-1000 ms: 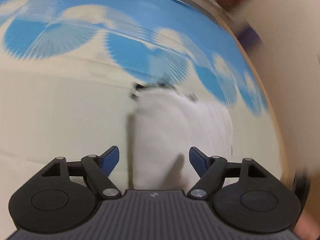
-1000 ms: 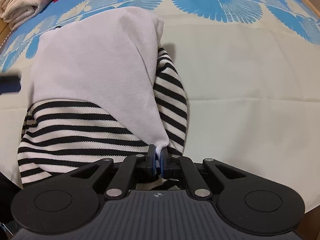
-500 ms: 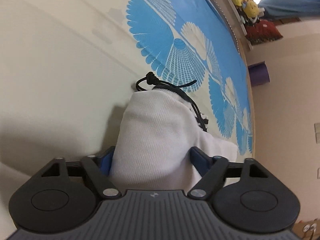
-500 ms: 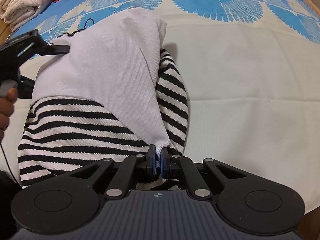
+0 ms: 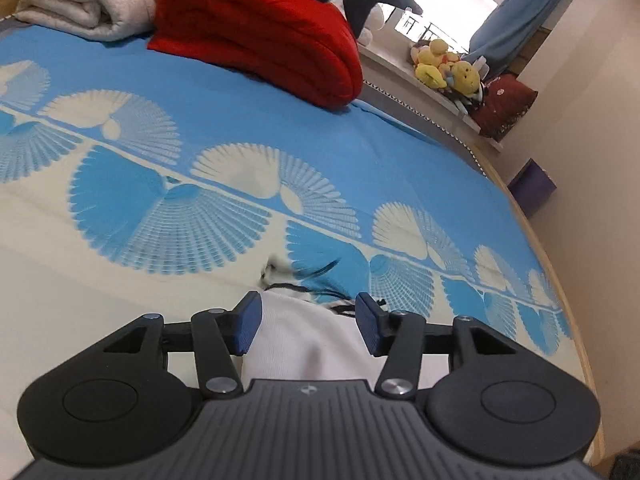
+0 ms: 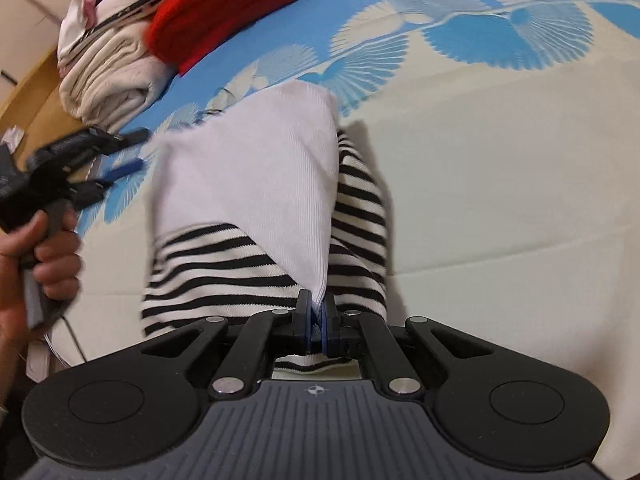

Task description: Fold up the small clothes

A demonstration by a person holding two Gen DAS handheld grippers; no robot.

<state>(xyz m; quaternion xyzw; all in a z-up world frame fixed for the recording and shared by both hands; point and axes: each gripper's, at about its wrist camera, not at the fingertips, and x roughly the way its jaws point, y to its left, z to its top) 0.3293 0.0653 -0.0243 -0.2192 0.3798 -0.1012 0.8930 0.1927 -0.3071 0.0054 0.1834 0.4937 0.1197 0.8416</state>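
Left wrist view: the left gripper (image 5: 307, 324) stands with its blue pads spread wide, released, straddling a rounded fold of the white ribbed knit garment (image 5: 304, 344) without pinching it. A thin black cord (image 5: 320, 270) trails from the cloth just past the fingers. Beyond lies the blue and cream fan-patterned bedspread (image 5: 208, 208), and along its far edge sit a folded red quilted blanket (image 5: 260, 36) and a rolled cream towel (image 5: 76, 8). The spread jaws suggest this gripper is lining up on the fold rather than carrying it.

Right wrist view: the right gripper (image 6: 316, 322) is clenched on a corner of the white garment's (image 6: 248, 172) hem, pinching the thin cloth between its pads. Probably it keeps that corner pinned so the fold holds its shape. This view shows what the other cannot: the white piece is draped over a black-and-white striped knit top (image 6: 224, 276), both lying on the cream part of the bedspread (image 6: 500, 184) near its near edge. It also shows the left gripper (image 6: 100, 160) from outside, blurred, held in a bare hand (image 6: 44, 256) at the garment's far left corner.
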